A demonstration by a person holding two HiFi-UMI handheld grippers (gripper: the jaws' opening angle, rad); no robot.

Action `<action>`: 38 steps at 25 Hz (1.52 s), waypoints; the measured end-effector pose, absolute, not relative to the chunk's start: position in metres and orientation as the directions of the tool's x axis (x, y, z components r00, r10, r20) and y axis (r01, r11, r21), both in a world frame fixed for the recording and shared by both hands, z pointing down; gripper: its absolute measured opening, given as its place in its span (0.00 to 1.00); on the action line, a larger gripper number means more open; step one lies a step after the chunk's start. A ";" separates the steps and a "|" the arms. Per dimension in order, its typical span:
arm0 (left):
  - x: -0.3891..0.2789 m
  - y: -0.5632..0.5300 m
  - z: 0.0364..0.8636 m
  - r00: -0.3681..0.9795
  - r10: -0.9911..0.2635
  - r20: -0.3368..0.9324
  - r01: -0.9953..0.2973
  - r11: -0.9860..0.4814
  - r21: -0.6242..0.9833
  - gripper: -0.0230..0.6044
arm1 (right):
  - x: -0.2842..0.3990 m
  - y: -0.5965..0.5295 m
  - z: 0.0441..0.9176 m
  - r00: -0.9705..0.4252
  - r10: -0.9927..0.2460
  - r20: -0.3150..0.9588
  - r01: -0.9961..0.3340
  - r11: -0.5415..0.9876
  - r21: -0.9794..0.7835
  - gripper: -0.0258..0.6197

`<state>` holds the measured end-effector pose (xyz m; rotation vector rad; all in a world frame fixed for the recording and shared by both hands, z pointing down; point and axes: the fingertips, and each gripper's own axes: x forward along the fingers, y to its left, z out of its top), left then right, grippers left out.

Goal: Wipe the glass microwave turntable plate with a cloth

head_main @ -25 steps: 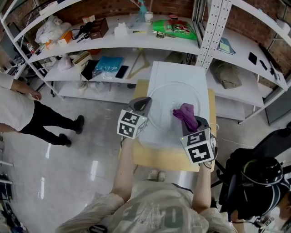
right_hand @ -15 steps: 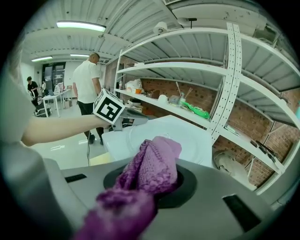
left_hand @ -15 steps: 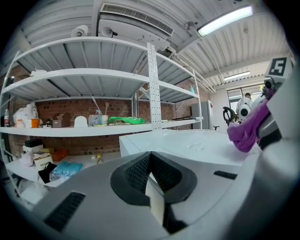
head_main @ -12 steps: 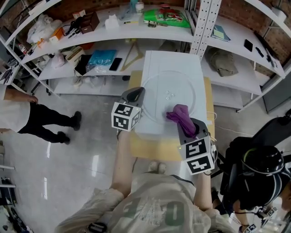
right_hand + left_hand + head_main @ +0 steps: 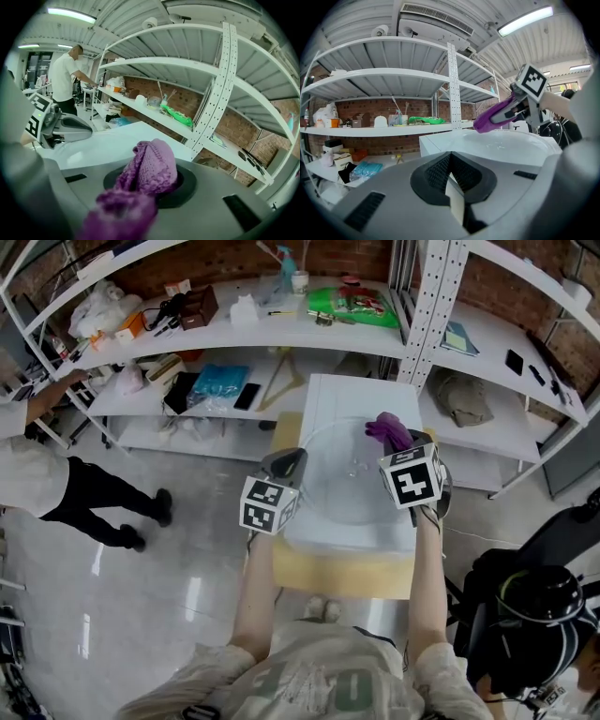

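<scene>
Task thing: the glass turntable plate point(image 5: 323, 507) lies flat on the white bench point(image 5: 361, 390), its clear round rim filling most of the top.
Cloth: a purple knitted cloth point(image 5: 386, 430) sits over the far right part of the plate, bunched into a wad; the head view does not settle whether it is pressing on the glass or just above it.
Right claw: the right claw point(image 5: 398, 446) is clenched on the cloth, which bulges out from between the jaws in the right gripper view point(image 5: 150, 171).
Left claw: the left claw point(image 5: 286, 463) is at the plate's left rim with its jaws drawn together point(image 5: 452, 180); nothing shows clearly between the ribbed pads, and I cannot tell whether they nip the rim or merely rest beside it.
How the plate will handle: by its look, stiff, smooth and slippery, fairly heavy for its thinness, and breakable if it slides off the bench edge. It may turn or skid under a sideways wipe.
Where to hold: the raised rim on the left side is the likely place to steady it, leaving the middle free for the cloth.
How the cloth will handle: soft, light and limp; a firm pinch on the gathered wad should keep it from pulling loose.
Writing: none readable. Each of the 2 claws carries a cube with black-and-white square markers; print on the shelf items is too small to make out.
</scene>
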<state>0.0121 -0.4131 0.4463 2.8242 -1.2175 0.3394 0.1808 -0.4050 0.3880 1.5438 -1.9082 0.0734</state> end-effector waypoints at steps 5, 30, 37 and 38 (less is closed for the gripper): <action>0.012 -0.415 0.445 0.667 -0.712 0.220 -0.722 -0.691 -0.046 0.04 | 0.180 -0.405 0.407 -0.074 -0.818 0.570 -0.872 0.330 0.361 0.12; 0.011 -0.417 0.445 0.666 -0.714 0.214 -0.723 -0.689 -0.048 0.04 | 0.140 -0.252 0.405 -0.147 -0.815 0.560 -0.836 0.405 0.370 0.12; 0.011 -0.416 0.448 0.668 -0.713 0.212 -0.723 -0.690 -0.041 0.04 | 0.185 -0.349 0.370 -0.045 -0.883 0.467 -0.856 0.275 0.438 0.12; 0.011 -0.416 0.448 0.668 -0.713 0.213 -0.723 -0.690 -0.041 0.04 | 0.190 -0.361 0.372 -0.032 -0.879 0.475 -0.858 0.268 0.437 0.12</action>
